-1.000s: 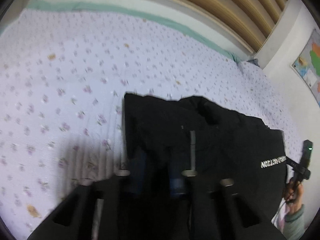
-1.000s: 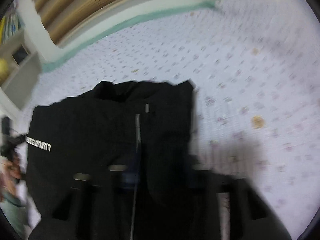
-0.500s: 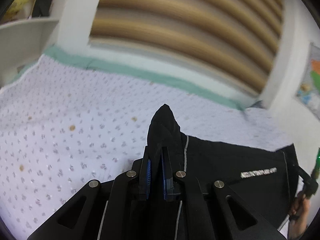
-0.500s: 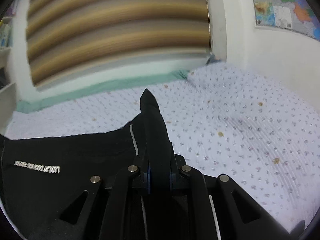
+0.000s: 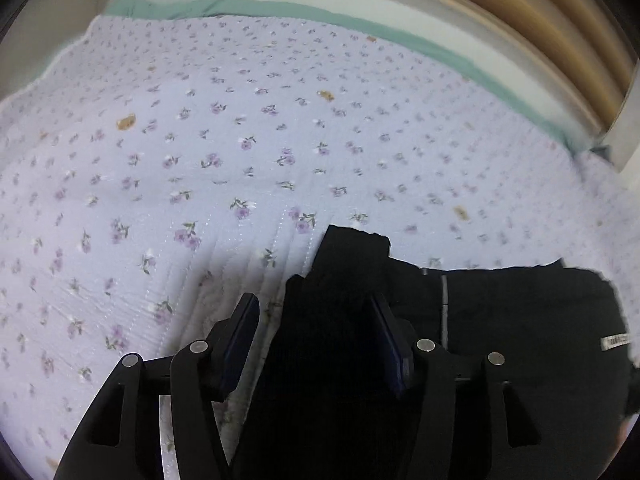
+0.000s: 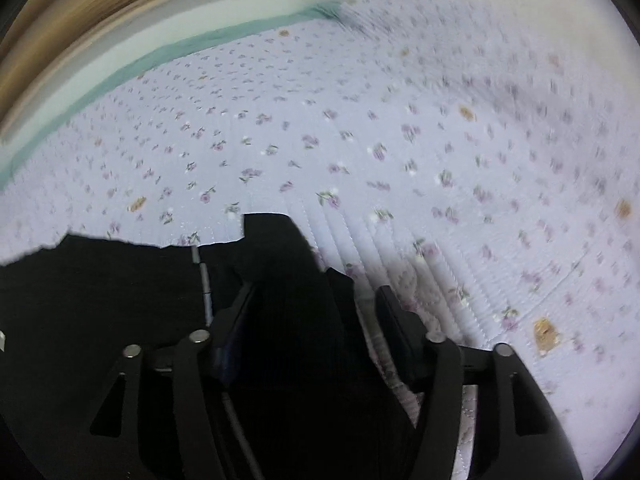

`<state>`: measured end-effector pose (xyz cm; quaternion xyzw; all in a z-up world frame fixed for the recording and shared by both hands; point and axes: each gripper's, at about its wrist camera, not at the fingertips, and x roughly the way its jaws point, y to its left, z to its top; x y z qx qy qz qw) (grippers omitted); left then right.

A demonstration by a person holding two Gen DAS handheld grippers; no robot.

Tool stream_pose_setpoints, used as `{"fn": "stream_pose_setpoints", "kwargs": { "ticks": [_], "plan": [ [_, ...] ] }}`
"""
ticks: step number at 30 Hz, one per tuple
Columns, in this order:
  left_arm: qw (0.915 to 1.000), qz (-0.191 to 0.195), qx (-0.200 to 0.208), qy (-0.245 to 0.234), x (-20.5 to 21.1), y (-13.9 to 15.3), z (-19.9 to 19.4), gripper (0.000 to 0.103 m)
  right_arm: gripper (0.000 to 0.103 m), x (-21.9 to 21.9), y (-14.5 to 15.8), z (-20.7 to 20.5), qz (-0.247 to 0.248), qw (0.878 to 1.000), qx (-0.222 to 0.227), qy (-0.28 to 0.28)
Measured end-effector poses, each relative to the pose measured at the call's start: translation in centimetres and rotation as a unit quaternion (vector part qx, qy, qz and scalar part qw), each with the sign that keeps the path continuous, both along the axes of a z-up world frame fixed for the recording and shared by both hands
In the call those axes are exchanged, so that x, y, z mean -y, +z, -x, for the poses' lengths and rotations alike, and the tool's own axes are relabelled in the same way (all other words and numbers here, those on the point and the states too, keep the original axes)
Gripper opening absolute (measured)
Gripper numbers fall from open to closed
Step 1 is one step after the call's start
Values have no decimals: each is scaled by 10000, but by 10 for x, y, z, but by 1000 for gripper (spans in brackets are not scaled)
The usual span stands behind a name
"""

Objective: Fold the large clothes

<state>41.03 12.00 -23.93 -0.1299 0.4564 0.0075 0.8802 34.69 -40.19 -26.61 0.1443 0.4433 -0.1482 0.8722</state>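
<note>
Two wrist views here, so left one first: the left hand-held gripper sits at the bottom centre of the frame with its jaws opening, and a bunched-up corner of the black garment is sticking up between them. The right-side pad looks like it's against the cloth, but the left-side pad stands apart from it with bedsheet showing in the gap, so nothing is really pinched. The rest of the garment spreads out flat toward the lower right of the frame, with a pale zipper line running down it and a small white label near the right edge. It's all lying on the bed, which has a lilac flowery sheet filling most of the picture, a green edge along the top and a wooden slatted headboard in the upper right. Right wrist view is basically the mirror: the right hand-held gripper at bottom centre, jaws opening too, with another dark fold of the garment standing between them and a clear gap to the right-side pad. Here the garment runs off to the lower left, and the frame is blurry toward the right.
</note>
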Motion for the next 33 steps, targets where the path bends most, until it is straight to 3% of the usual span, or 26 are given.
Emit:
{"fn": "stream_pose_setpoints", "kwargs": {
  "ticks": [3, 6, 8, 11, 13, 16, 18, 20, 21, 22, 24, 28, 33],
  "plan": [
    [9995, 187, 246, -4, -14, 15, 23, 57, 67, 25, 6, 21, -690, 9970, 303, -150],
    [9975, 56, 700, -66, -24, 52, 55, 57, 69, 17, 50, 67, 133, 9950, 815, -566],
    [9947, 50, 999, -241, -21, 80, 79, 57, 72, -5, 82, 94, 453, 9917, 1187, -213],
    [9894, 340, 1229, -698, 4, 117, 113, 57, 72, -39, 117, 116, 170, 9890, 1373, 521],
    [9857, 558, 1150, -1099, 31, 125, 127, 57, 72, -64, 131, 116, -267, 9865, 1190, 1092],
    [9731, 1329, 845, -1683, 72, 113, 128, 57, 72, -105, 135, 106, -719, 9774, 738, 1847],
    [9630, 2058, 436, -1683, 92, 87, 112, 57, 71, -133, 123, 95, -751, 9721, 381, 2191],
    [9568, 2408, -36, -1628, 112, 51, 92, 57, 70, -151, 91, 76, -894, 9744, -202, 2051],
    [9620, 2192, -143, -1624, 122, 37, 83, 57, 70, -155, 73, 68, -983, 9756, -392, 1921],
    [9716, 1658, -191, -1680, 135, 22, 75, 55, 70, -160, 61, 64, -889, 9763, -453, 1922],
    [9777, 1209, -249, -1701, 147, 0, 67, 55, 71, -175, 37, 58, -266, 9759, -468, 2113],
    [9797, 1053, -298, -1678, 148, -3, 66, 55, 71, -176, 28, 60, -218, 9765, -434, 2100],
    [9780, 918, -11, -1873, 137, 32, 98, 55, 71, -157, 54, 90, -567, 9746, -104, 2164]
  ]
}}
